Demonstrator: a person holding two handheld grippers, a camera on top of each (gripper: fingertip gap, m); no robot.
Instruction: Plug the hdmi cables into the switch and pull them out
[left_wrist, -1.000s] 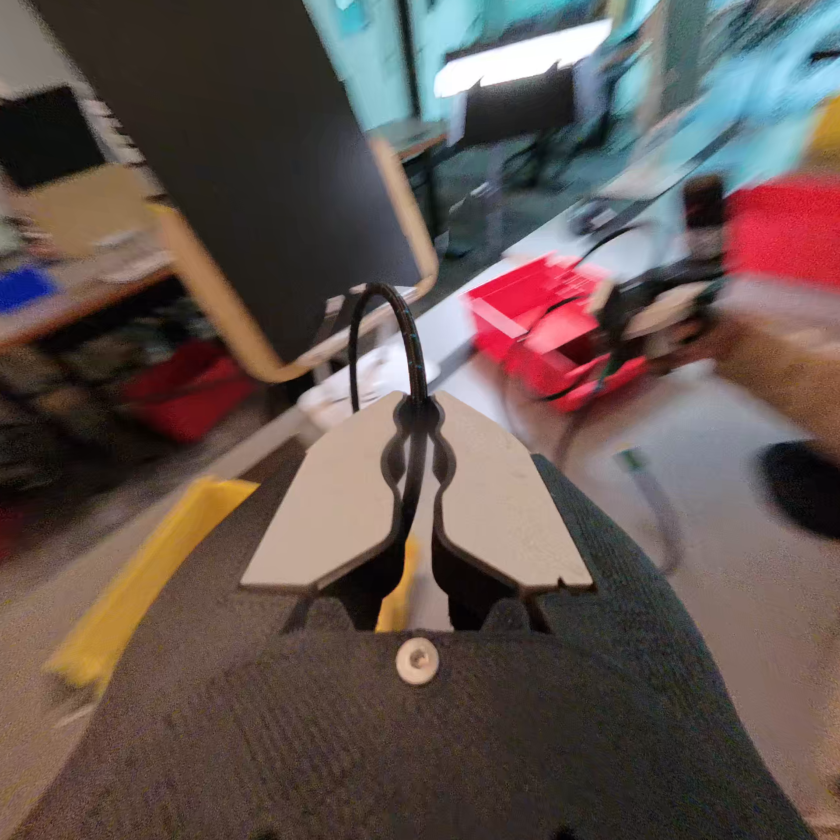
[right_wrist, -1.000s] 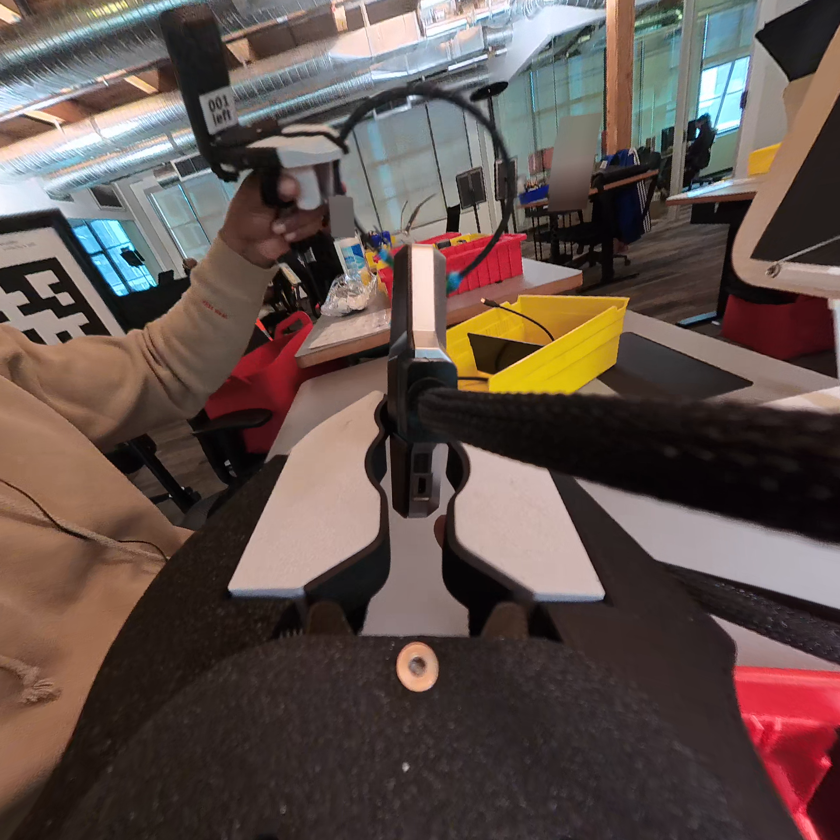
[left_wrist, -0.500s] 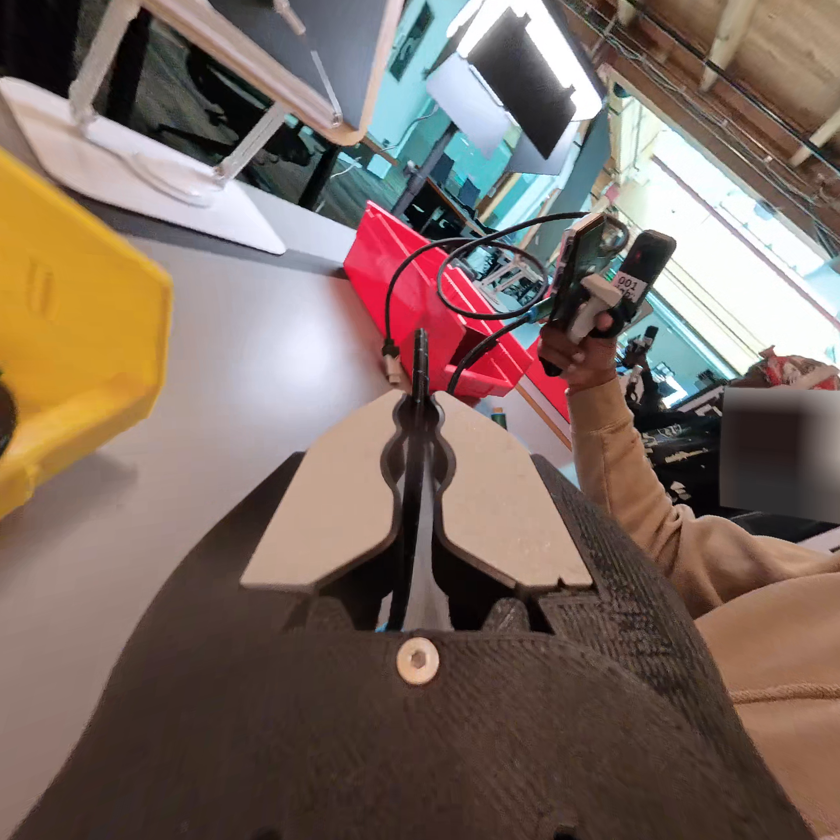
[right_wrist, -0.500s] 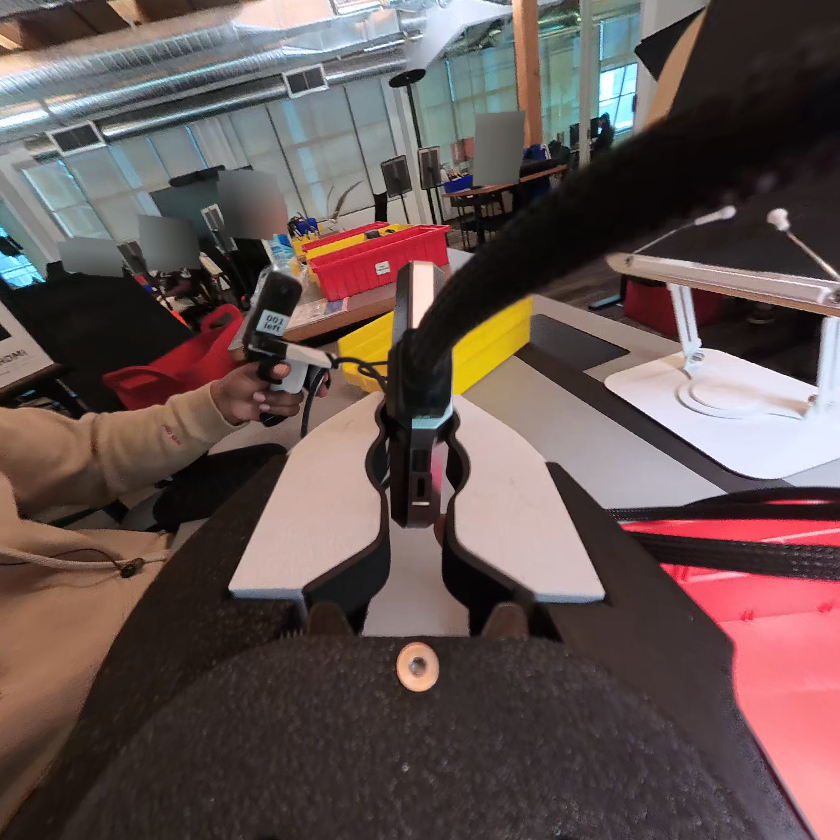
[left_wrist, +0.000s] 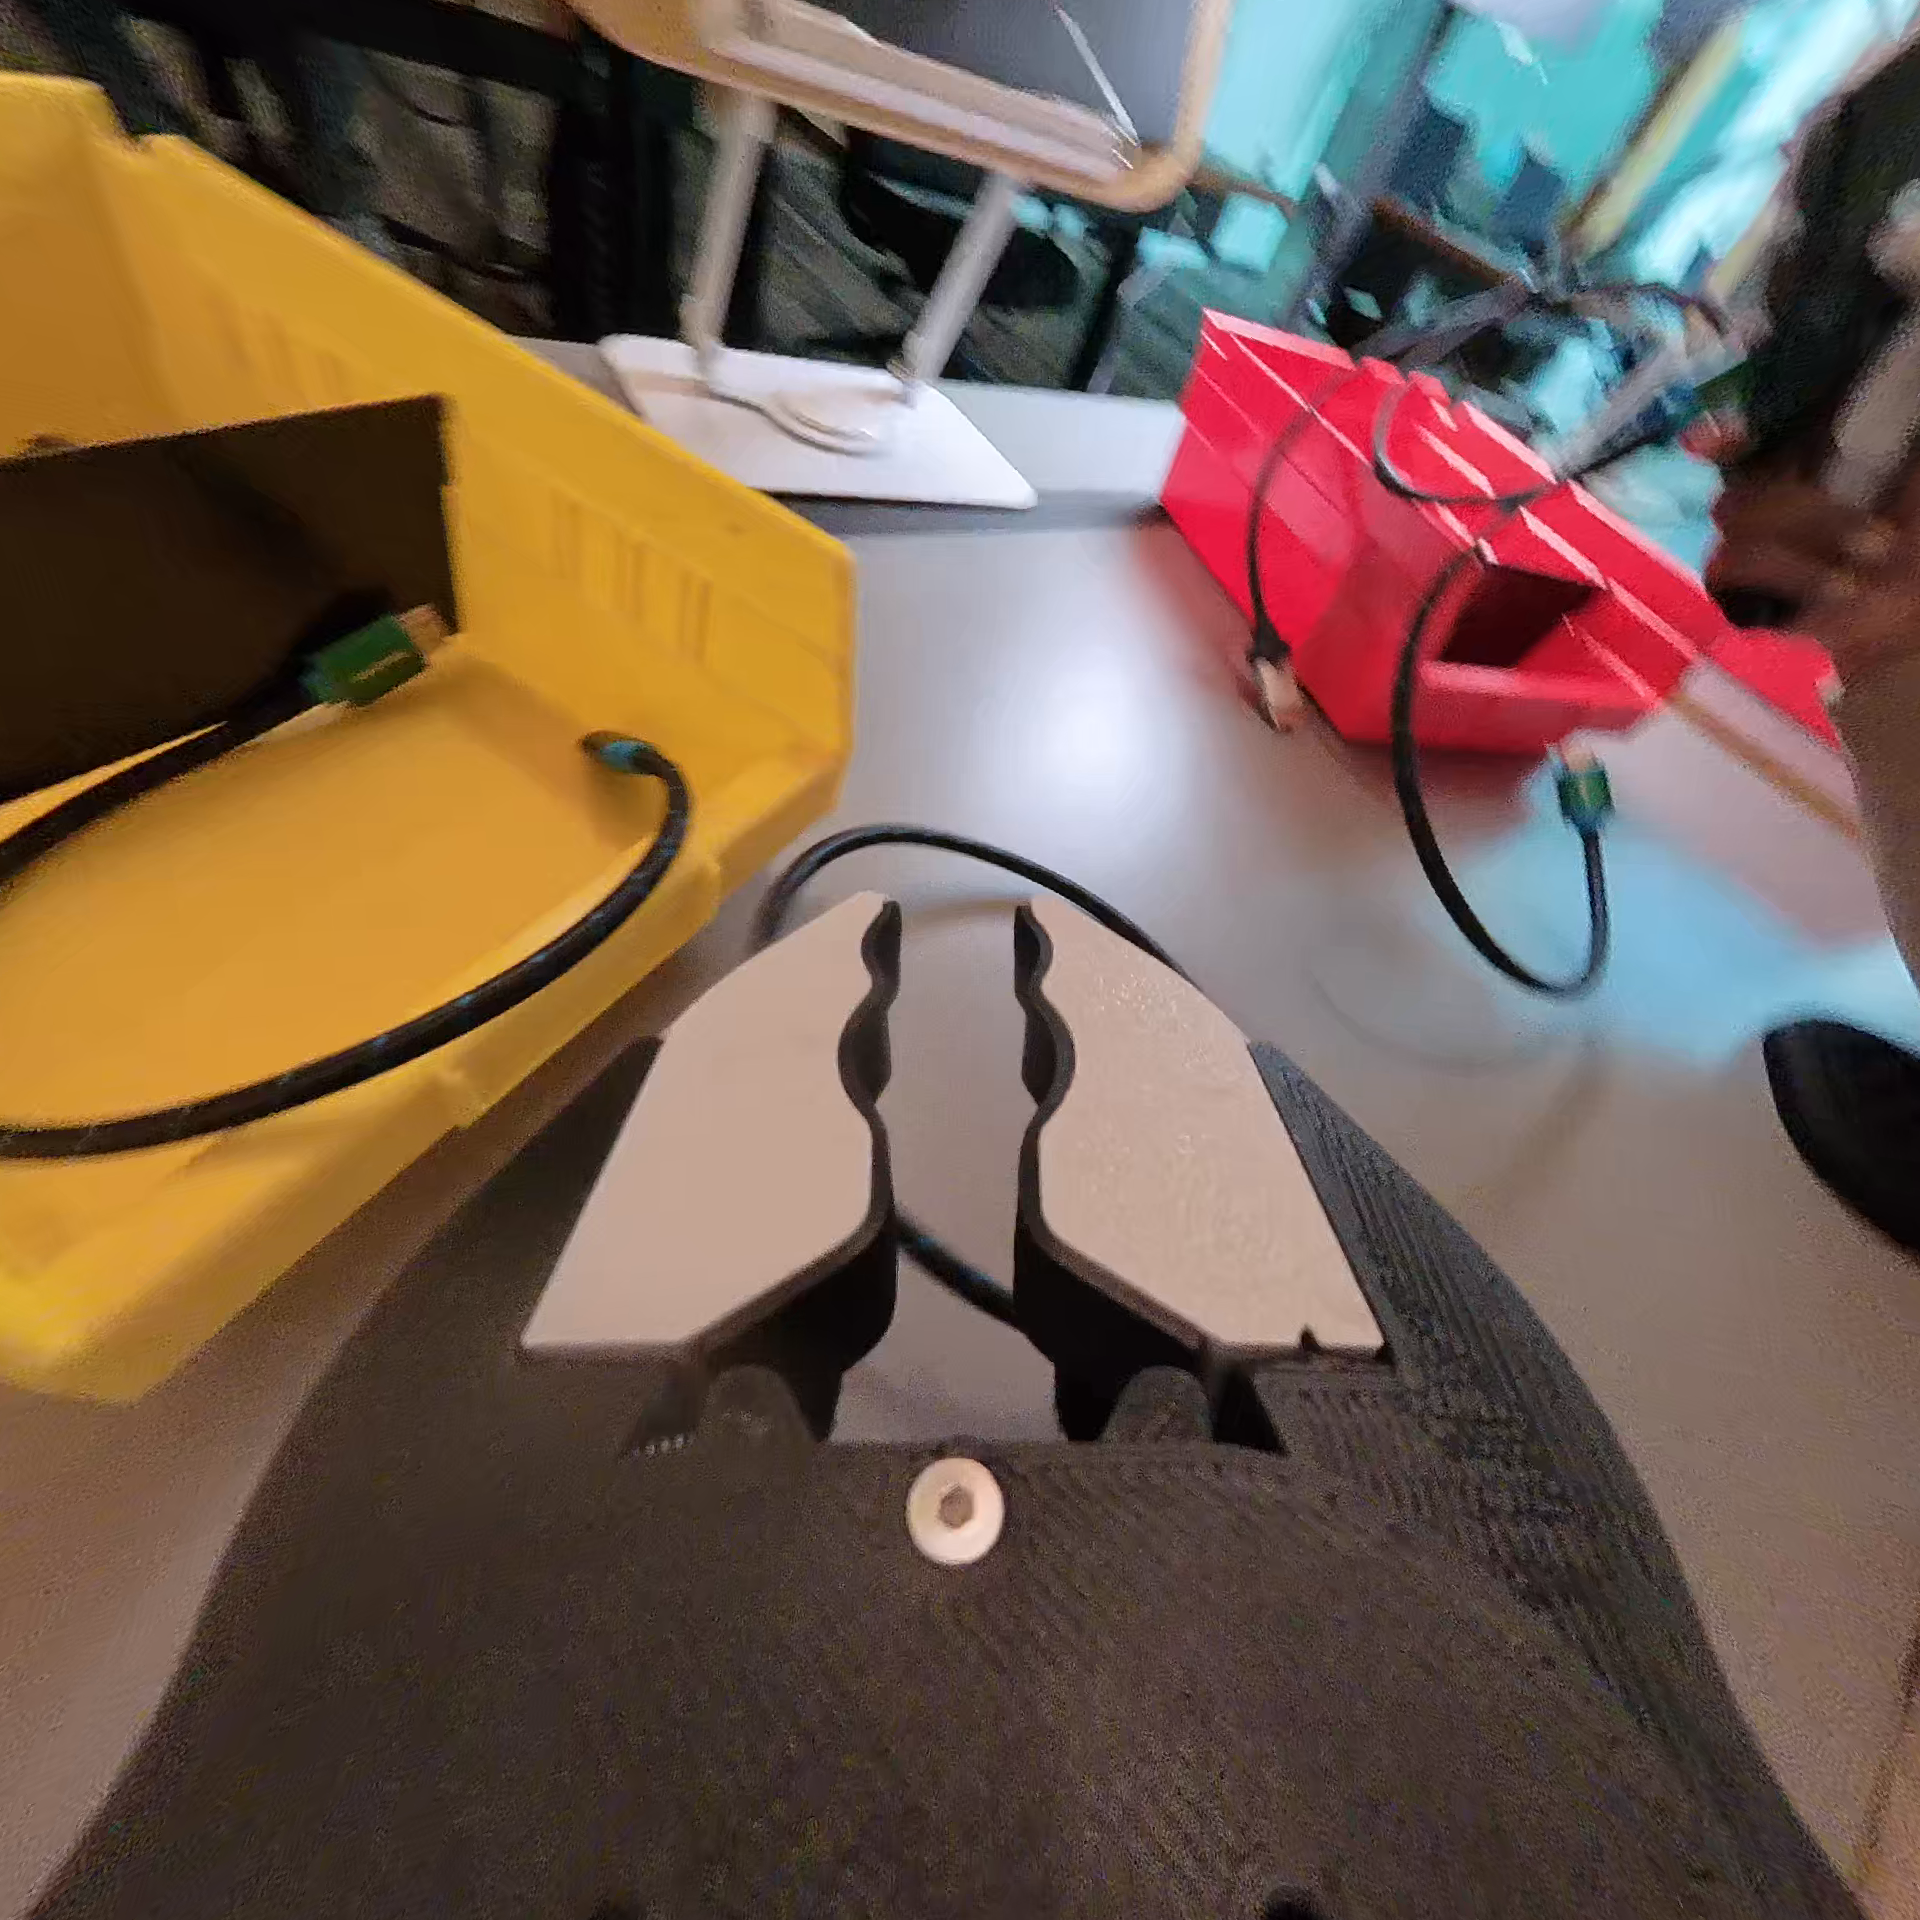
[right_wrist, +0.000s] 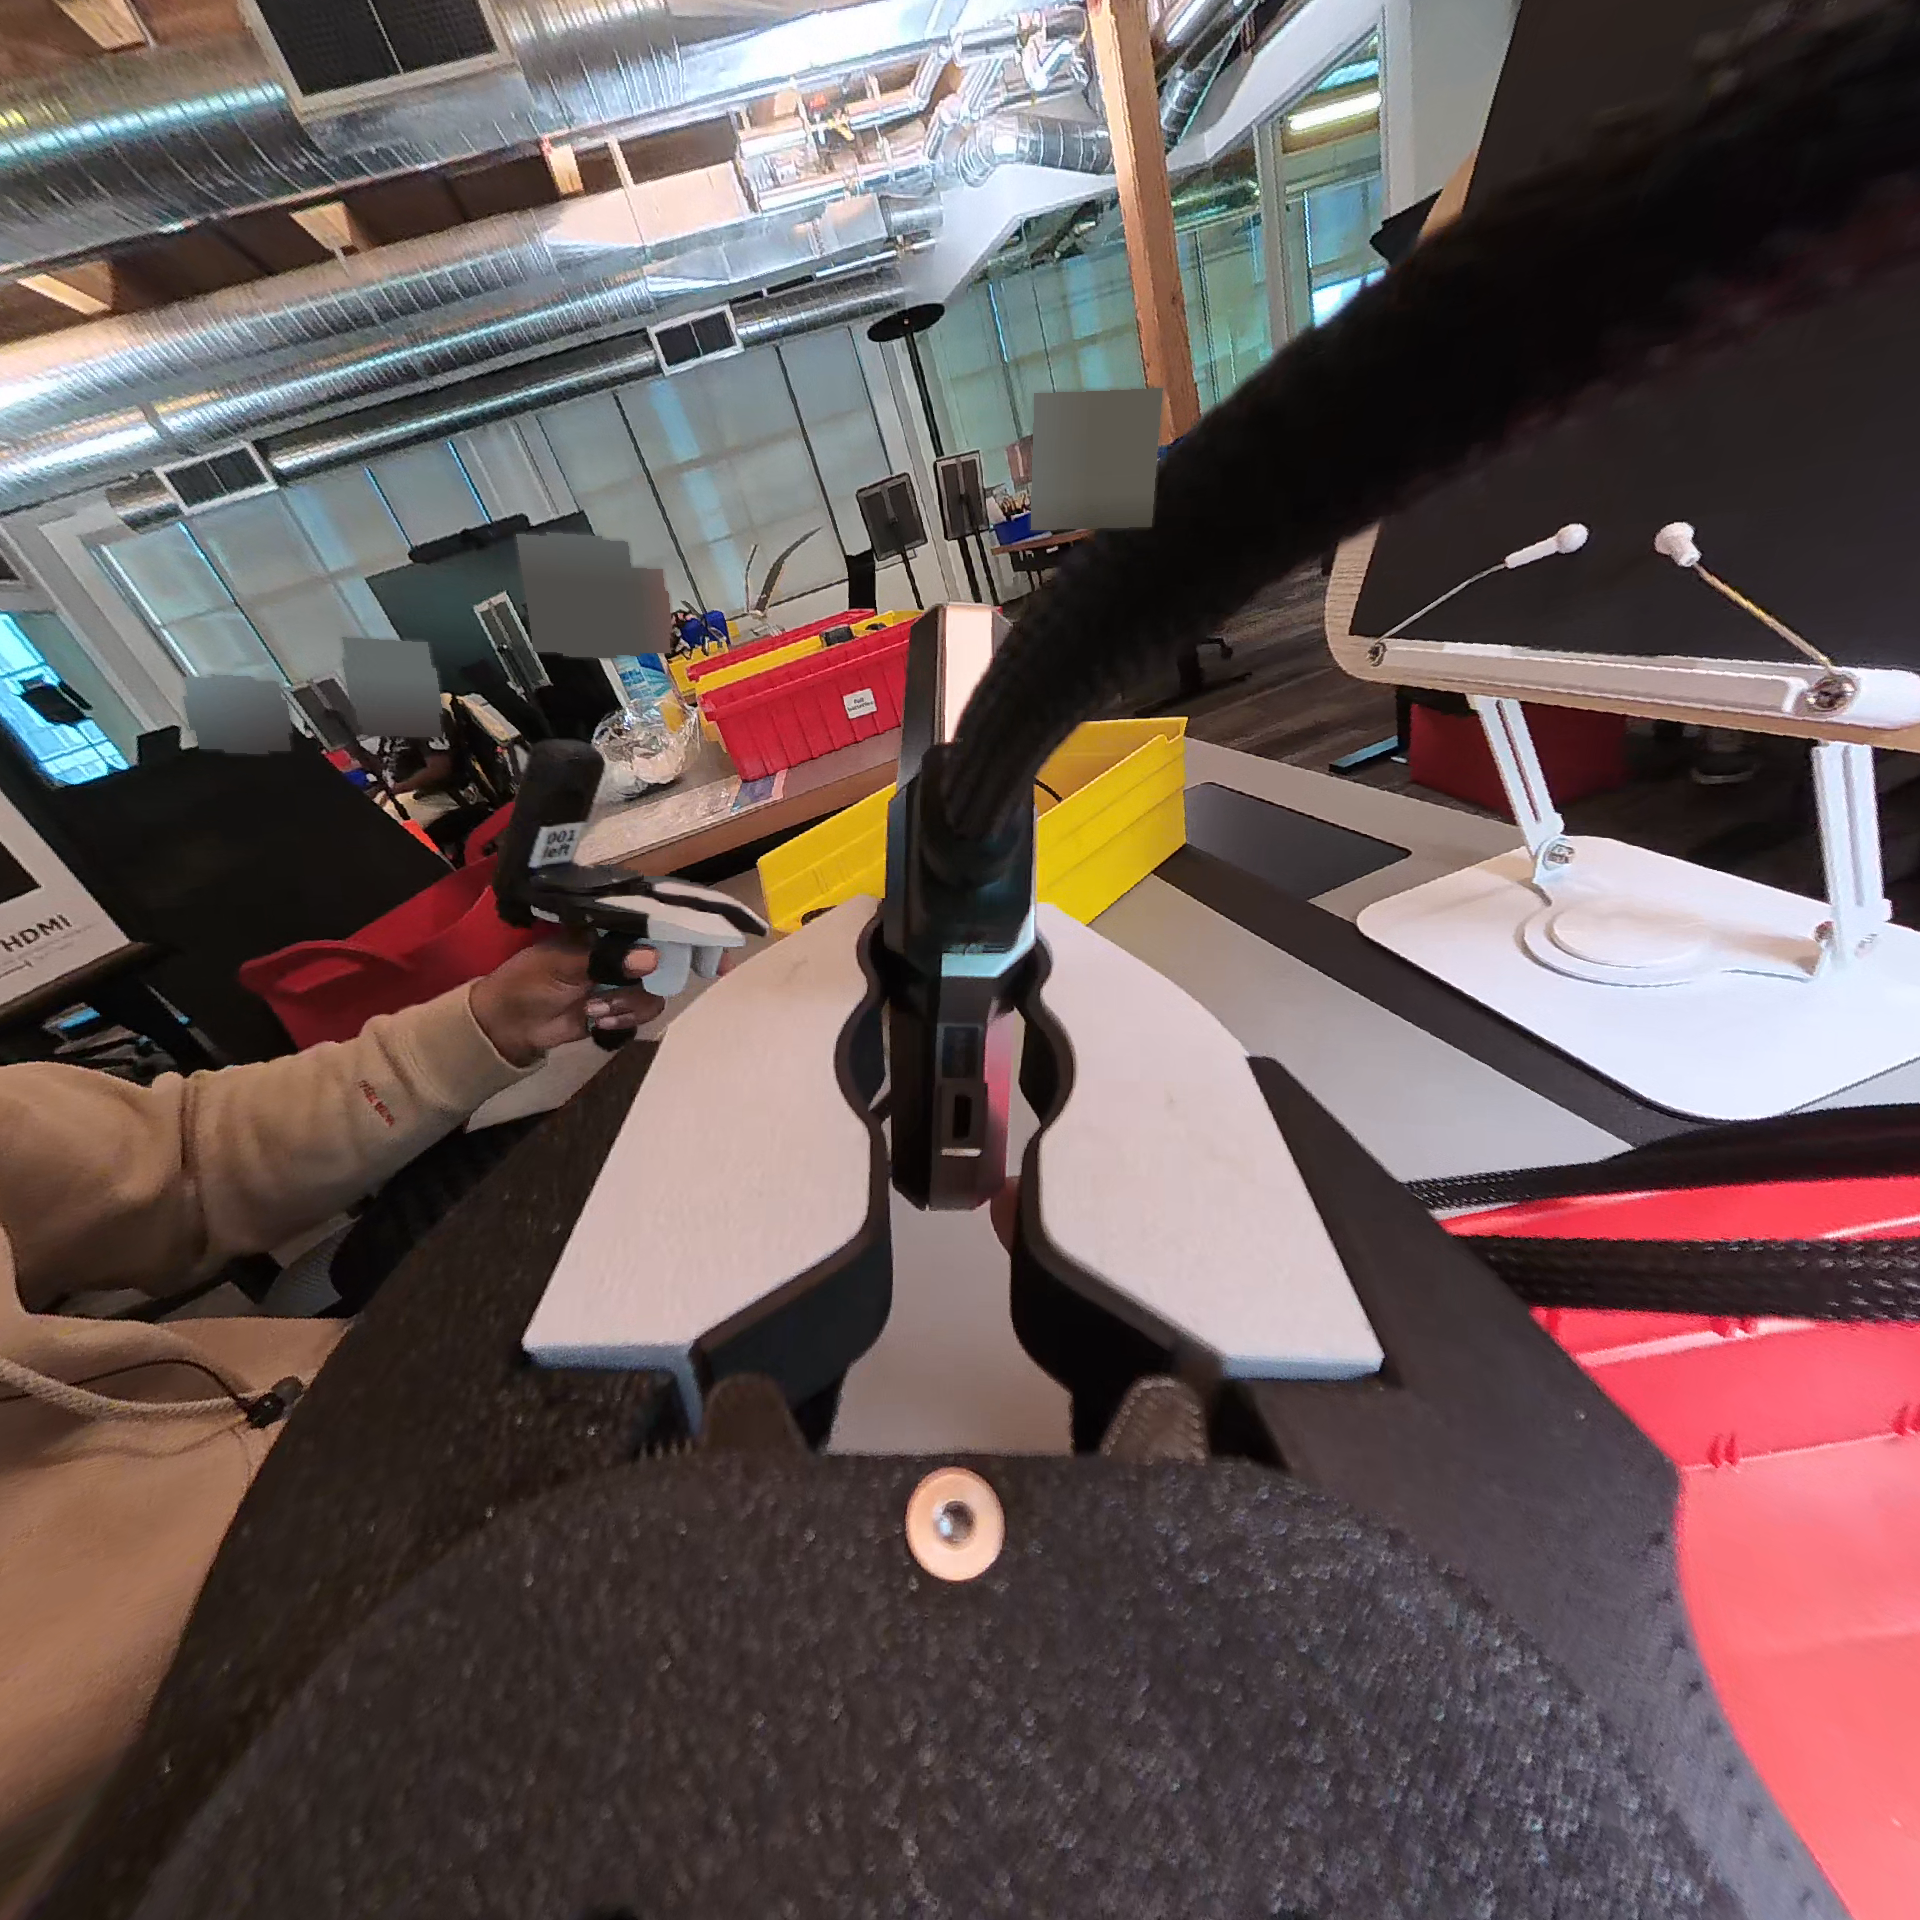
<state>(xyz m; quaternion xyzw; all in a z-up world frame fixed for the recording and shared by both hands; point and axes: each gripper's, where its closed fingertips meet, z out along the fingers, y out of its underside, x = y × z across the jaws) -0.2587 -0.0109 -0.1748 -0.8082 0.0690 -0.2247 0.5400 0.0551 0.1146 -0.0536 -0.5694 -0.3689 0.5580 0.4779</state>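
Switch (right_wrist: 951, 1029) pinched upright in my right gripper (right_wrist: 954, 935) | thick braided cable (right_wrist: 1195, 582) plugged in | left gripper (left_wrist: 948, 920) spread, thin cable (left_wrist: 966, 852) loose between fingers

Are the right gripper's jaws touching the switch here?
Touching. The right wrist view shows the right gripper with its jaws closed against both sides of the upright switch, no gap on either side.

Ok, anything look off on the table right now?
Yes: a thin black cable hangs over the yellow bin's front lip, loose under the open left tongs. The right tongs grip the switch.
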